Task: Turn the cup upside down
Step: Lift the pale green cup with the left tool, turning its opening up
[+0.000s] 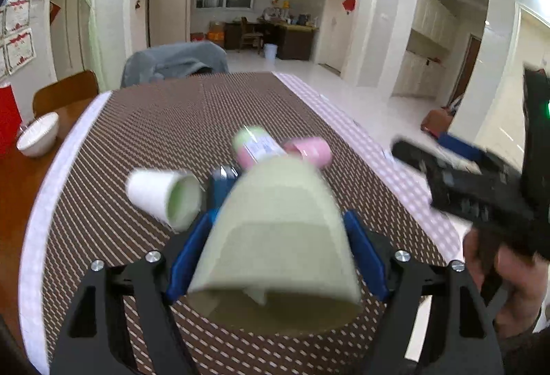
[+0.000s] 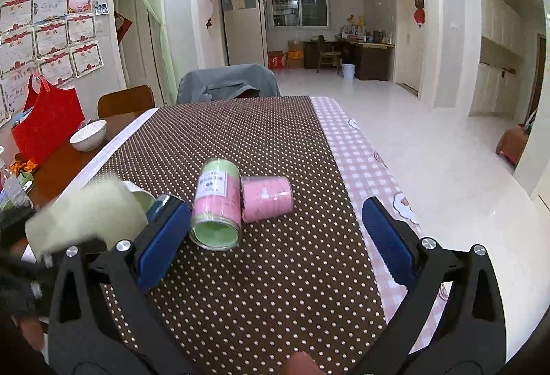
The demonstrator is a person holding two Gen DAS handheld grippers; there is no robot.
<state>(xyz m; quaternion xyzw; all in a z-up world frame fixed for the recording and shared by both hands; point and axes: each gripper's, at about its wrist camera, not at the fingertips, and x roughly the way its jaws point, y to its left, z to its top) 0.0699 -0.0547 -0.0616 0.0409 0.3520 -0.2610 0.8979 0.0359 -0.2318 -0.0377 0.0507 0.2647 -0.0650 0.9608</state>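
Observation:
My left gripper [image 1: 278, 230] is shut on a pale green paper cup [image 1: 278, 230], held above the dotted brown tablecloth [image 1: 144, 134] with its open mouth tilted down toward me. The image is blurred by motion. The same cup shows at the left of the right wrist view [image 2: 86, 213]. My right gripper [image 2: 275, 237] is open and empty above the cloth, and shows at the right of the left wrist view [image 1: 481, 189]. A white paper cup [image 1: 165, 196] lies on its side left of the held cup.
A pink and green canister [image 2: 216, 206] and a pink cup [image 2: 266, 198] lie on their sides mid-table. A white bowl [image 2: 88, 134] and red bag [image 2: 44, 124] sit on the bare wood at left. A chair with grey cloth [image 2: 227, 83] stands at the far end.

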